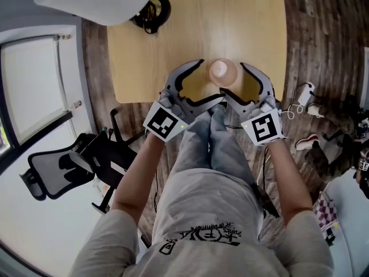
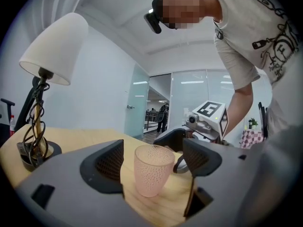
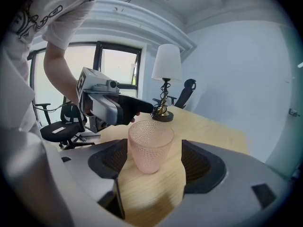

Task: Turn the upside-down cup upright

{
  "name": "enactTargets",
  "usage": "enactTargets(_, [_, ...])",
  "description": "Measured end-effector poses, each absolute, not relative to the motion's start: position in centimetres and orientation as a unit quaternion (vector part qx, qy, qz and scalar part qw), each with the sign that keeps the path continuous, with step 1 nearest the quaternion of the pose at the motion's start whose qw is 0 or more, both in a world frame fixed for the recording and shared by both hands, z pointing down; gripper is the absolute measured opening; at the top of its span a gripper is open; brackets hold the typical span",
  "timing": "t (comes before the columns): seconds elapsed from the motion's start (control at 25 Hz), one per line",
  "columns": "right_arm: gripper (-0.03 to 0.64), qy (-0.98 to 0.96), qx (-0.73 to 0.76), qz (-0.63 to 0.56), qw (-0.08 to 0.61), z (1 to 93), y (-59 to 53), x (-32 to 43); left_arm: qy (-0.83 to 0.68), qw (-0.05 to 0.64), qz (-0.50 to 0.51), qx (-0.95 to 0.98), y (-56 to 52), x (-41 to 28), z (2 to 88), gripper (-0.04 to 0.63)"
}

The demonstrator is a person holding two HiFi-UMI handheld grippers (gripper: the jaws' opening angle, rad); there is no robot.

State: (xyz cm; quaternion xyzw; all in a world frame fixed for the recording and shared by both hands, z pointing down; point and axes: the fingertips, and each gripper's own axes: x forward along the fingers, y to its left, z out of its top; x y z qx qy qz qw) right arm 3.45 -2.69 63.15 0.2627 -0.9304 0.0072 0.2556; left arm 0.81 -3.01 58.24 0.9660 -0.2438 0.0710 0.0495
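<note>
Cup [image 1: 223, 72] is standing upright on the tabletop [image 1: 190, 22], untouched between wide-open left tool [image 1: 209, 82] and right tool [image 1: 233, 80]; careful withdrawal seemingly remaining.

The cup [image 3: 150, 145] was a see-through pale pink, its wall covered all over in tiny raised dots. It stood on a counter [image 1: 173, 33] of light honey-coloured wood with a faint grain. The left gripper [image 2: 154, 163] and right gripper [image 3: 154, 161] were grey, the insides of their jaws black and finely ribbed, and each carried a cube of black-and-white square markers. The lamp [image 2: 52, 51] had a white shade on a dark stem. The floor [image 1: 314, 39] was dark brown planks.
</note>
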Motion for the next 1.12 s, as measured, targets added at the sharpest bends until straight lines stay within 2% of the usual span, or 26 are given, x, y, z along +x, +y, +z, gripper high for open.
enactTargets(0.08, [0.331, -0.931, 0.264, 0.007, 0.253, 61.6, -2.3, 4.0, -0.267, 0.081, 0.029, 0.96, -2.7, 0.5, 55.9, 0.377])
enactTargets(0.28, [0.314, -0.931, 0.293, 0.025, 0.214, 55.5, -2.3, 4.8, -0.287, 0.112, -0.01, 0.951, -1.6, -0.1, 49.7, 0.367])
enactTargets(0.44, [0.158, -0.933, 0.33, 0.053, 0.136, 48.9, -1.8, 4.8, -0.304, 0.13, -0.054, 0.942, -1.2, -0.9, 44.3, 0.218])
enactTargets(0.6, [0.083, -0.928, 0.355, 0.056, 0.098, 43.3, -2.0, 4.8, -0.317, 0.127, -0.064, 0.937, -1.7, -0.9, 41.0, 0.055])
enactTargets(0.64, [0.067, -0.927, 0.358, 0.059, 0.094, 42.3, -2.0, 4.9, -0.321, 0.128, -0.065, 0.936, -1.8, -1.0, 40.3, 0.035])
enactTargets(0.96, [0.035, -0.926, 0.362, 0.103, 0.042, 36.0, -1.4, 4.2, -0.335, 0.172, -0.053, 0.925, -1.5, -1.0, 35.9, 0.009])
enactTargets(1.12, [0.025, -0.926, 0.359, 0.114, 0.03, 34.7, -0.9, 3.4, -0.359, 0.163, -0.038, 0.918, -1.0, -1.4, 34.6, 0.008])
